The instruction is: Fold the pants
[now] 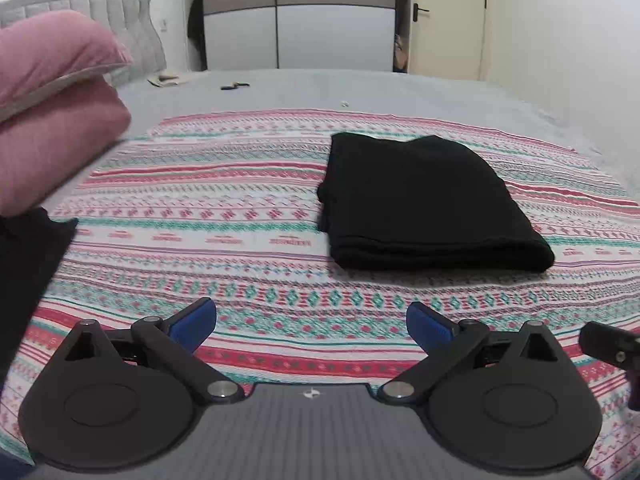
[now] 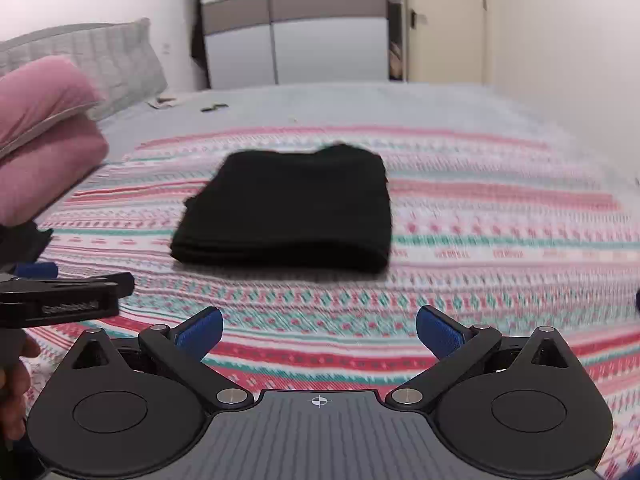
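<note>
Across a wide bed (image 1: 400, 88) with a grey sheet, a striped pink, teal and white patterned blanket (image 1: 224, 224) covers the near half, its stripes running side to side. On that blanket, toward its far edge, lie the black pants (image 1: 420, 204), folded into a thick, compact rectangle of several layers. Its rounded fold faces the near edge of the bed, and the uneven end points toward the far edge. In the left wrist view the bundle's long axis runs from near to far; in the blurred right wrist view it looks closer to square. At the bed's left edge sits a folded pink quilt (image 1: 52, 112), with a dark cloth (image 1: 28, 264) just below it, both well apart from the pants. Beyond stand a grey padded headboard (image 2: 100, 56) and a wardrobe (image 1: 300, 20). Small items (image 1: 234, 86) too tiny to identify lie on the grey sheet. The left gripper (image 1: 311, 326) and right gripper (image 2: 319, 334) hover over the near edge, blue pads spread wide, nothing between them.
</note>
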Action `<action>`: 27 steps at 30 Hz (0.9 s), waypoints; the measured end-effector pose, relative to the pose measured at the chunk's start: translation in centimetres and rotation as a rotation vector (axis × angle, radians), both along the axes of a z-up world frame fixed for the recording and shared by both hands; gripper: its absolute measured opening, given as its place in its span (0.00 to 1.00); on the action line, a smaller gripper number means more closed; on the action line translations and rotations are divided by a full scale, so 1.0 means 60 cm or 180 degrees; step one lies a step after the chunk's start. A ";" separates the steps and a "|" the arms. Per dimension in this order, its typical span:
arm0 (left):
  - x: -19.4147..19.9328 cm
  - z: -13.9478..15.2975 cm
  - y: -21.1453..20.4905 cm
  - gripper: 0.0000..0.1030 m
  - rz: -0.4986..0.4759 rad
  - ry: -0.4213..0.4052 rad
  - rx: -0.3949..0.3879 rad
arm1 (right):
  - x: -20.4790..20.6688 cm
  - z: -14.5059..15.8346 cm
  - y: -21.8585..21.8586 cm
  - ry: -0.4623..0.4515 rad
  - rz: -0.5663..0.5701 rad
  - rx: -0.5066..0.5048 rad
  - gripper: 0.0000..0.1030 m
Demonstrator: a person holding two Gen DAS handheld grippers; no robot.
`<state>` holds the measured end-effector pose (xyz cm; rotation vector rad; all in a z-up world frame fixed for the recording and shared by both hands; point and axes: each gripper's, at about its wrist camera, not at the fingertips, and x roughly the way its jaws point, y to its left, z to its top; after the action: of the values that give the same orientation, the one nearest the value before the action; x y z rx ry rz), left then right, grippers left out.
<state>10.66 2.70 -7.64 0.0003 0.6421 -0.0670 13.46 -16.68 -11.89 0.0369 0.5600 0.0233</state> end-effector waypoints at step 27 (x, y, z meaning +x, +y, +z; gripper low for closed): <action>0.002 -0.002 -0.032 1.00 -0.0056 0.0031 0.0037 | -0.010 0.001 -0.017 -0.0084 -0.0157 0.0010 1.00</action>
<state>10.78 0.76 -7.76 0.0169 0.6523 -0.0802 12.84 -17.72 -11.84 0.0533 0.5326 -0.0232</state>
